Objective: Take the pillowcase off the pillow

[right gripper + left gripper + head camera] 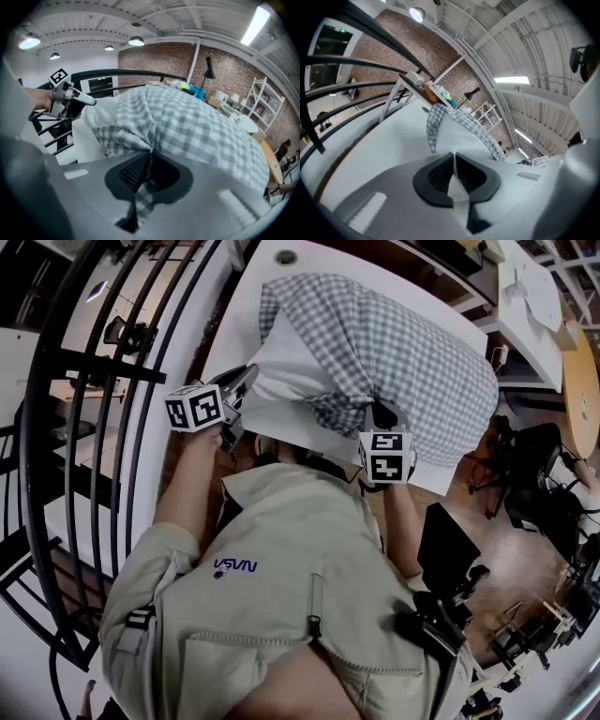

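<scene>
Both jaws hold cloth: the pillow on the left, the pillowcase on the right.

On the left, my left gripper (453, 159) has its jaws closed on a white corner of the pillow (457, 136), which lies on the white surface (384, 140). The checked pillowcase (197, 126) covers the far and right part of the pillow. Its open edge is bunched near the middle, so the near left part is bare. On the right, the jaws of my right gripper (150, 157) pinch a fold of this bunched checked cloth.

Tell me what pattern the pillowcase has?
The pillowcase is grey-and-white checked, clearest in the right gripper view.
</scene>
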`<state>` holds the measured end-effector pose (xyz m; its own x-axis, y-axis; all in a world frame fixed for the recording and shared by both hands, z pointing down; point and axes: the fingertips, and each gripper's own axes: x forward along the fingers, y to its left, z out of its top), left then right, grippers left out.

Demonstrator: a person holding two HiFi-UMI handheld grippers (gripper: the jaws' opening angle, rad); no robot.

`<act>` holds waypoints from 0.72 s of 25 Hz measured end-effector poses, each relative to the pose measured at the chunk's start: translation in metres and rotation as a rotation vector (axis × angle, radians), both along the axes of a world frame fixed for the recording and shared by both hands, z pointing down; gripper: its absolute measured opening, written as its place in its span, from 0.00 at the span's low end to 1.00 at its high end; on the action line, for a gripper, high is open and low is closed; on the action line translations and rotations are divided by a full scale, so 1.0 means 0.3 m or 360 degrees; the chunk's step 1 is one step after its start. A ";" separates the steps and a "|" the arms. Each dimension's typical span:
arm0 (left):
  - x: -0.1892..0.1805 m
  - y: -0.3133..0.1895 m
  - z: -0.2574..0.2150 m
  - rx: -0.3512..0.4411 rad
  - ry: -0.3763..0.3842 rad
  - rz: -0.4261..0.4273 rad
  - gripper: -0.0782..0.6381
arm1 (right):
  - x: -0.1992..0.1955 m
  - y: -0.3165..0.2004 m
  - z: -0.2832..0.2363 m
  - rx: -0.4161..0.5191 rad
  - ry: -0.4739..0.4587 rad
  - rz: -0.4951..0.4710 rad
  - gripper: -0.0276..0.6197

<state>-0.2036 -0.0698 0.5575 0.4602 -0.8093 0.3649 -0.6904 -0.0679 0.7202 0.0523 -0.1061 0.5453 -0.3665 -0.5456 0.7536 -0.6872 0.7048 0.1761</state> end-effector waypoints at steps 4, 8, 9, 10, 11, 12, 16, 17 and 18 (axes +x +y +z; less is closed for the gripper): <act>0.052 0.037 0.096 -0.0064 0.0070 0.0076 0.13 | -0.015 -0.003 0.118 -0.0125 0.0052 -0.0089 0.08; 0.096 0.043 -0.018 0.0130 -0.0030 0.0137 0.22 | -0.024 0.025 0.057 -0.0216 -0.0147 -0.0158 0.12; 0.104 0.044 -0.045 0.0162 -0.0089 0.0154 0.30 | -0.035 0.038 0.022 -0.0254 -0.0238 -0.0190 0.17; 0.112 0.043 -0.066 0.0184 -0.0148 0.0168 0.36 | -0.051 0.051 -0.018 -0.0282 -0.0331 -0.0232 0.22; 0.121 0.042 -0.083 0.0197 -0.0194 0.0182 0.40 | -0.070 0.062 -0.061 -0.0296 -0.0415 -0.0282 0.24; 0.132 0.040 -0.096 0.0201 -0.0224 0.0199 0.43 | -0.088 0.071 -0.103 -0.0298 -0.0488 -0.0336 0.25; 0.152 0.065 -0.091 0.0102 -0.0372 0.0303 0.46 | -0.150 0.077 -0.257 -0.0258 -0.0720 -0.0506 0.25; 0.140 0.080 -0.078 0.0061 -0.0423 0.0319 0.47 | -0.164 0.064 -0.284 -0.0238 -0.0751 -0.0521 0.25; 0.121 0.094 -0.065 0.0027 -0.0464 0.0322 0.47 | -0.177 0.042 -0.304 -0.0214 -0.0764 -0.0526 0.25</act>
